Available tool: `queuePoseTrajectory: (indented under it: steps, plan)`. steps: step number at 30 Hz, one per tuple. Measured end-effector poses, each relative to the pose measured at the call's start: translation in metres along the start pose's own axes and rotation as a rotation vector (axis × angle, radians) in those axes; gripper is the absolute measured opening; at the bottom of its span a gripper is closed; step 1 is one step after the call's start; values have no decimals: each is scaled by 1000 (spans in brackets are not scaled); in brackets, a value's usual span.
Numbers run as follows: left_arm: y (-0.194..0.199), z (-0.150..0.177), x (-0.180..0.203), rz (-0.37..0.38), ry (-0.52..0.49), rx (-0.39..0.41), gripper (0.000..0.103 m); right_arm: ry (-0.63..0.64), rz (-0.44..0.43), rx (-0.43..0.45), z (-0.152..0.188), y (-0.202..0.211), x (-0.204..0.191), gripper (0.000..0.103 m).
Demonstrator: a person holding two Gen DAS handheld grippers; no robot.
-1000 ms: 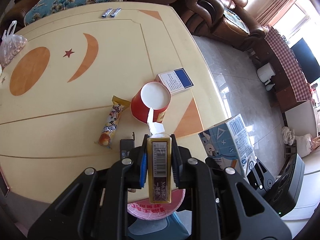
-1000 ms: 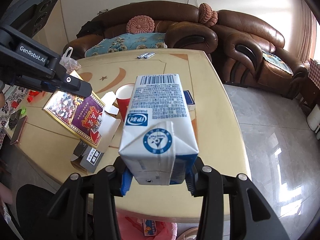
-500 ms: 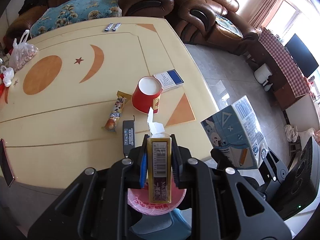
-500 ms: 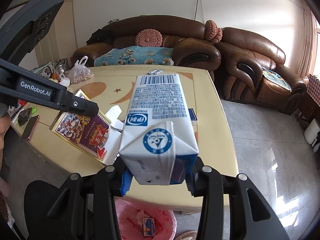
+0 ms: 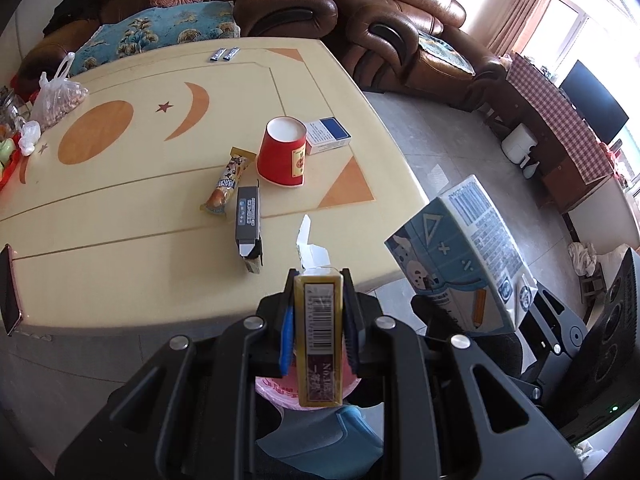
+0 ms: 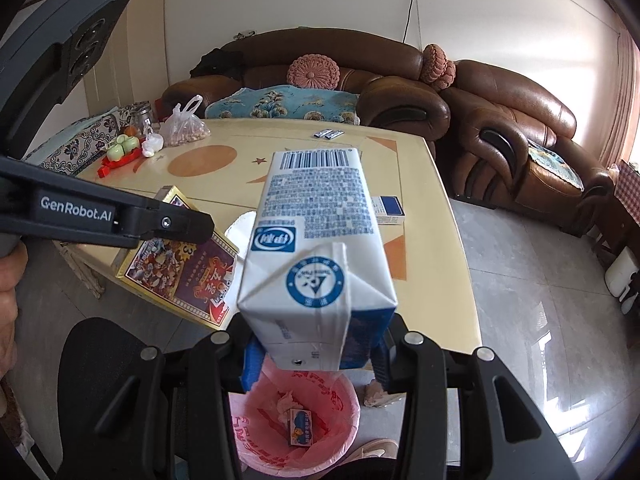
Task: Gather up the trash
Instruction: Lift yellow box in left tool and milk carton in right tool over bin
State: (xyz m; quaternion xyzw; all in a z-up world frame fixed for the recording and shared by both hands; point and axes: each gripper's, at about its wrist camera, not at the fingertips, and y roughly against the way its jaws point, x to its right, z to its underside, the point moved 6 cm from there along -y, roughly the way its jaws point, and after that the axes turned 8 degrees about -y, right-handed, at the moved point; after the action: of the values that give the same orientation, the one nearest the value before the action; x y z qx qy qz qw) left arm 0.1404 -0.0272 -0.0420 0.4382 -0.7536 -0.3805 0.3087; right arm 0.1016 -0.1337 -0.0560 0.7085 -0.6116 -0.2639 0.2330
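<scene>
My left gripper (image 5: 318, 320) is shut on a flat gold box (image 5: 318, 336), seen edge-on; its printed face shows in the right wrist view (image 6: 180, 276). My right gripper (image 6: 316, 360) is shut on a blue-and-white milk carton (image 6: 316, 248), which also shows in the left wrist view (image 5: 464, 256). Both are held off the table's near edge, above a bin lined with a pink bag (image 6: 296, 428) that holds some litter. On the table (image 5: 120, 240) lie a red paper cup (image 5: 282, 152), a snack wrapper (image 5: 228, 180), a dark small box (image 5: 248, 224) and a blue-white pack (image 5: 328, 134).
A bag of nuts (image 5: 56, 96) and red items sit at the table's far left. A phone (image 5: 8, 288) lies at the left edge. Two small sachets (image 5: 224, 53) lie at the far edge. Brown sofas (image 5: 360, 8) stand behind; tiled floor lies to the right.
Both grippers have drawn back and up from the table with their loads. The bin has come into fuller view below the right gripper.
</scene>
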Motion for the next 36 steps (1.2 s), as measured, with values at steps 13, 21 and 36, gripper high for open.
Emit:
queuePoseTrajectory:
  steps: [13, 21, 36]
  plan:
    - [-31, 61, 3, -28, 20, -33, 20, 34, -1, -91, 54, -5, -16, 42]
    - [-63, 98, -1, -38, 33, -96, 20, 39, -4, -161, 87, -24, -20, 42]
    - [-128, 146, -8, -37, 34, -174, 20, 14, 4, -342, 155, -78, -7, 42]
